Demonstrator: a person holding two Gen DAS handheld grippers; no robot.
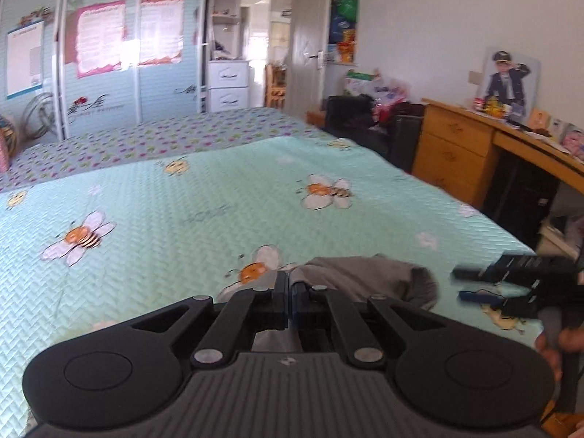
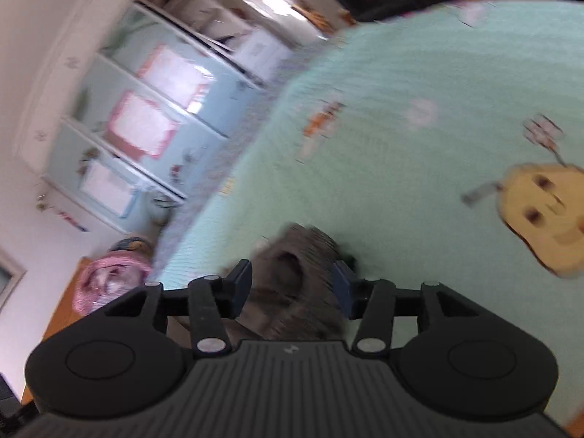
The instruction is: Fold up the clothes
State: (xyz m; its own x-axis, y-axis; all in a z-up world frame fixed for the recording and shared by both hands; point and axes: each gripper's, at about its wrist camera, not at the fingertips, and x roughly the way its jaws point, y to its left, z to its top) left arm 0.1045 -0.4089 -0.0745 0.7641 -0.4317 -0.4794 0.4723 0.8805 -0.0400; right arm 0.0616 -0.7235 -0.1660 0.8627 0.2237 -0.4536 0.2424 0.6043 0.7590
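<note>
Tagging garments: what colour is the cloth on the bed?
Grey; clearest in the left wrist view.

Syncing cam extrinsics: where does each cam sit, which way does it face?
Left wrist: sits on the left tool, jaws shut on the grey garment; faces across the bee bedspread to the wardrobe and desk; the right tool and a hand show at right.
Right wrist: sits on the right tool, jaws apart around the garment; rolled, blurred, facing the bedspread and wardrobe.
Shared: garment, bedspread, wardrobe.
</note>
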